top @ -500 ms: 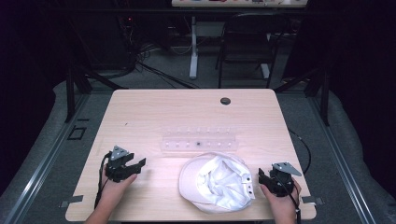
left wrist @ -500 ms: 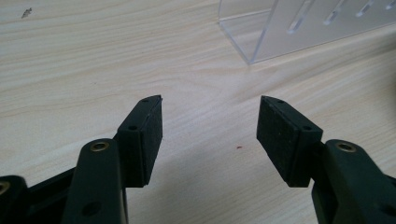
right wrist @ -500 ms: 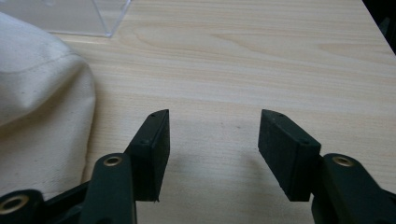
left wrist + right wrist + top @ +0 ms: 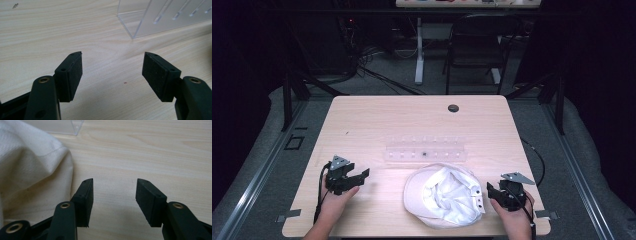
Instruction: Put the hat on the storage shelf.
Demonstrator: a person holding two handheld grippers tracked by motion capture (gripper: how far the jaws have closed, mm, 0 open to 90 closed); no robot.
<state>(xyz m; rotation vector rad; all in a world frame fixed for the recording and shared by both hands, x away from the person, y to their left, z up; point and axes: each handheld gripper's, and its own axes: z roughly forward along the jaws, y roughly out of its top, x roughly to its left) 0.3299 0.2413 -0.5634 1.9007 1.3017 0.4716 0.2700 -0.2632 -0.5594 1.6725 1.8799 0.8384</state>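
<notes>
A white cap lies upside down near the table's front edge, its brim toward the left. In the right gripper view its cloth rises just left of my jaws. Behind it stands a clear acrylic rack, whose corner appears in the left gripper view. My left gripper rests on the table left of the cap, open, with bare wood between the jaws. My right gripper sits at the cap's right edge, open and holding nothing.
The wooden table has a dark round grommet at the back. A black chair and cables stand on the floor beyond it. A cable trails off the table's right side.
</notes>
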